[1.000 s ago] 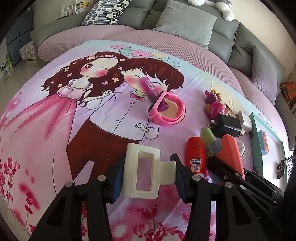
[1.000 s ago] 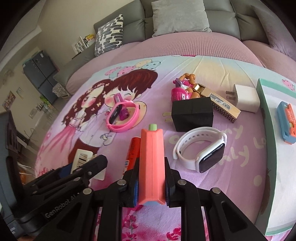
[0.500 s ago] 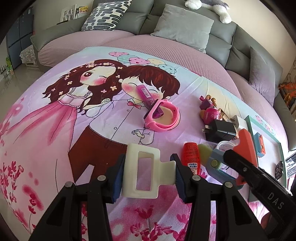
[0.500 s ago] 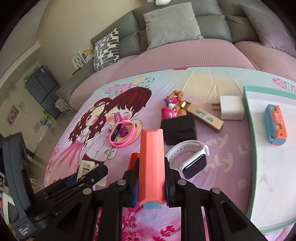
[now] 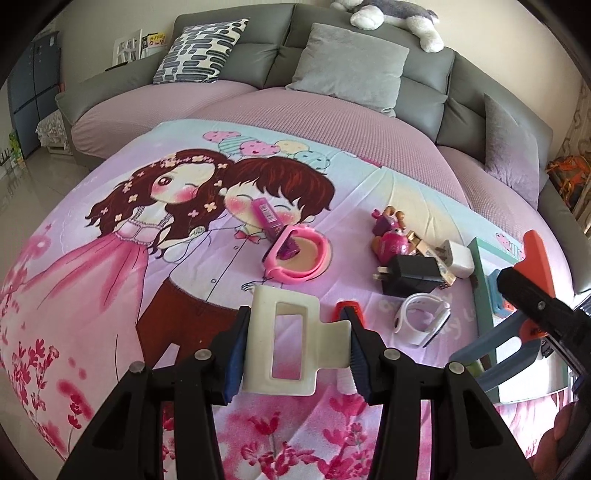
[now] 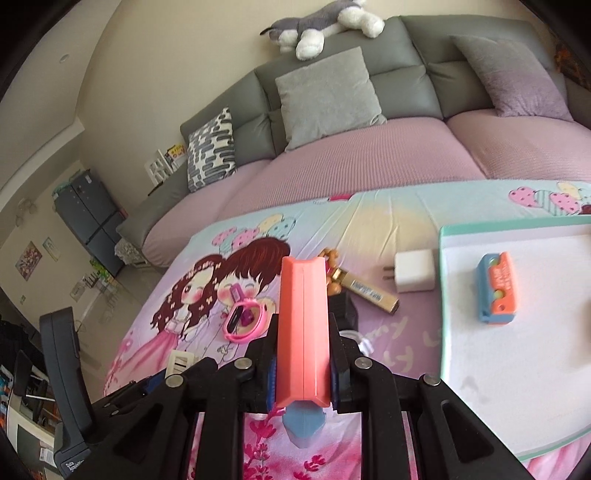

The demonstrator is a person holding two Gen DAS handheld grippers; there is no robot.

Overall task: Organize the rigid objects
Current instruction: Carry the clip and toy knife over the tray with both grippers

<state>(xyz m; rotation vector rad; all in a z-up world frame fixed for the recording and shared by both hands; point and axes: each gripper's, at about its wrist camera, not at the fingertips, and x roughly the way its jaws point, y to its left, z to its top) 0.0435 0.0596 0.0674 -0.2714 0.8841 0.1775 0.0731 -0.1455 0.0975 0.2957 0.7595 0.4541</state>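
Observation:
My left gripper [image 5: 295, 350] is shut on a cream hair claw clip [image 5: 291, 343], held above the cartoon blanket [image 5: 110, 277]. My right gripper [image 6: 303, 363] is shut on a long coral-and-blue toy [image 6: 303, 332], also lifted; it shows at the right in the left wrist view [image 5: 535, 258]. The white tray with a teal rim [image 6: 517, 332] lies to the right and holds a blue-and-orange toy [image 6: 496, 290]. On the blanket lie a pink watch [image 5: 295, 254], a white smartwatch [image 5: 421, 317], a black charger [image 5: 410, 275], a white charger [image 6: 412, 271], a gold tube [image 6: 365, 290] and a red tube [image 5: 345, 308].
A magenta clip [image 5: 267, 214] lies above the pink watch. Small pink figurines [image 5: 389, 232] sit beside the black charger. The grey sofa back with cushions [image 5: 351, 62] and a plush dog [image 6: 317, 26] stand behind. Floor and a dark cabinet [image 6: 92, 218] are at the left.
Both grippers have risen with their objects. The right gripper has moved right, toward the tray, and the white smartwatch is uncovered in the left wrist view.

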